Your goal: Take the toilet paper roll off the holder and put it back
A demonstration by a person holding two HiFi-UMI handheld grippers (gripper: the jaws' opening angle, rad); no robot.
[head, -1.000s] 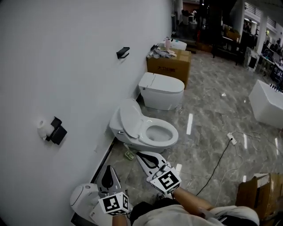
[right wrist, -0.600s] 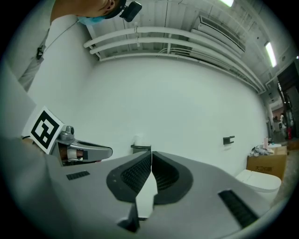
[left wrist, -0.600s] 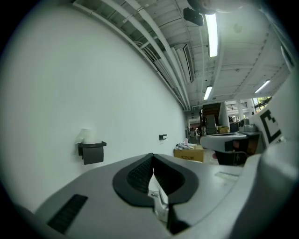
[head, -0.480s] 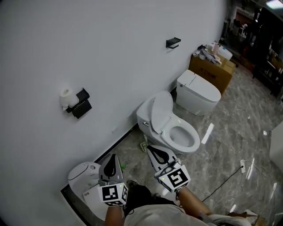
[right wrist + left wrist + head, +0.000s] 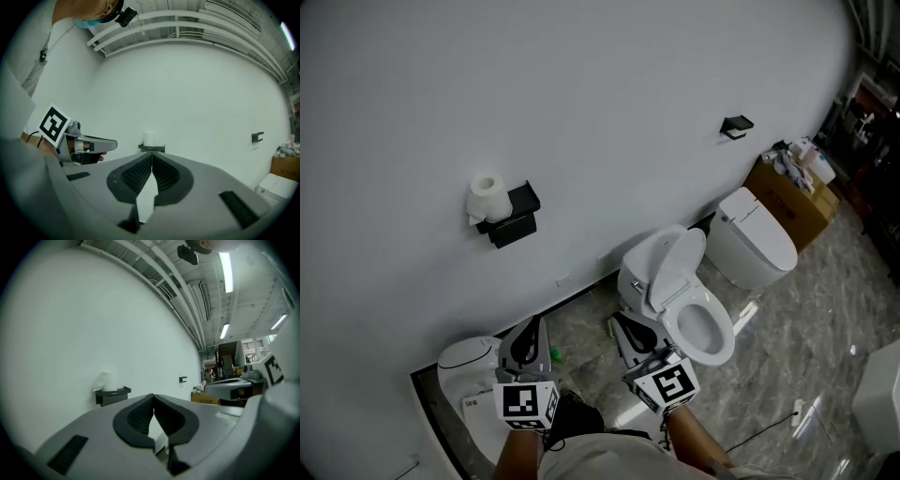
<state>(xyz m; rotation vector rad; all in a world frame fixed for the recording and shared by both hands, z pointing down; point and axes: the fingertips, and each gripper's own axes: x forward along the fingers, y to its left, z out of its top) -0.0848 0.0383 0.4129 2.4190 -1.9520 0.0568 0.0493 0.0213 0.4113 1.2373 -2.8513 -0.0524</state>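
Note:
A white toilet paper roll (image 5: 487, 196) stands upright on a black holder (image 5: 514, 216) fixed to the white wall. The roll (image 5: 105, 380) and holder (image 5: 112, 394) show far off in the left gripper view. In the right gripper view the roll (image 5: 149, 139) sits on the holder (image 5: 152, 148) straight ahead beyond the jaw tips. My left gripper (image 5: 529, 330) and right gripper (image 5: 623, 324) are low in the head view, well short of the wall. Both are shut with nothing between their pads.
A white toilet (image 5: 684, 295) with its lid up stands to the right of my grippers, a second toilet (image 5: 757, 246) beyond it. A small white bin (image 5: 469, 367) sits by the wall at lower left. Another black holder (image 5: 737, 125) is mounted further along the wall, near a cardboard box (image 5: 795, 199).
The head view has swung left toward the wall, so the roll and holder now sit nearer the middle. Both grippers stay low and shut.

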